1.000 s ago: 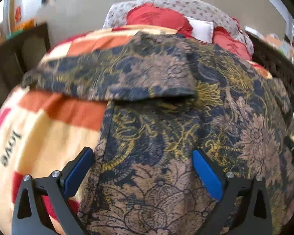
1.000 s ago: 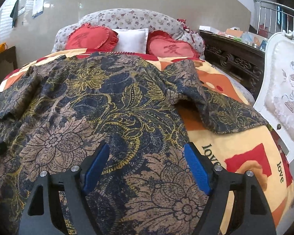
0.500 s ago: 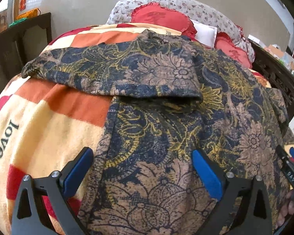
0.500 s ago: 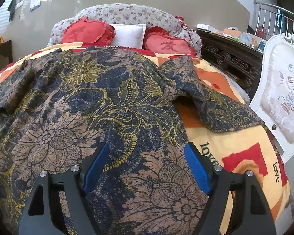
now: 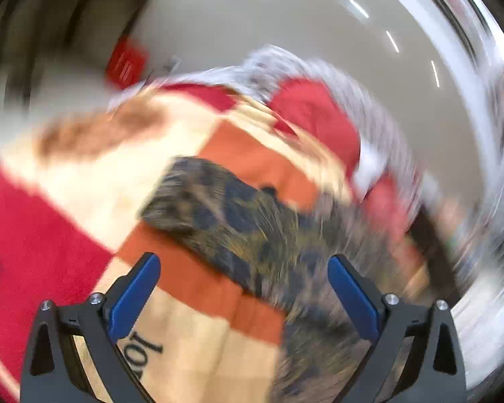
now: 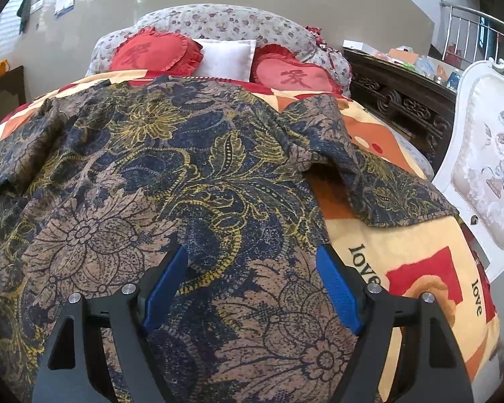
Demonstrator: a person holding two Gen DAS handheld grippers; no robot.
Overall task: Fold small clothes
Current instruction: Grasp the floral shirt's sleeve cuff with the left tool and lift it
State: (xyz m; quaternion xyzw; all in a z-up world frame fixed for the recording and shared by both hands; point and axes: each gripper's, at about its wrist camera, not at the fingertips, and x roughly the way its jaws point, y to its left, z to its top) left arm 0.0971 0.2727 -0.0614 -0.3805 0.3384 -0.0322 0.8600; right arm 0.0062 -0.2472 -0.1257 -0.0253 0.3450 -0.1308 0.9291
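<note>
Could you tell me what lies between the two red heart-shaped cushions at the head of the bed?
A small white pillow sits between the two red heart cushions, clearly shown in the right wrist view.

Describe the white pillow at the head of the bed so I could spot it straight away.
Start at the flowered headboard cushion at the far end of the bed. Below it sits a row of three pillows; the white pillow is the middle one. It is plain and square, while both neighbours are red, heart-shaped and frilled.
</note>
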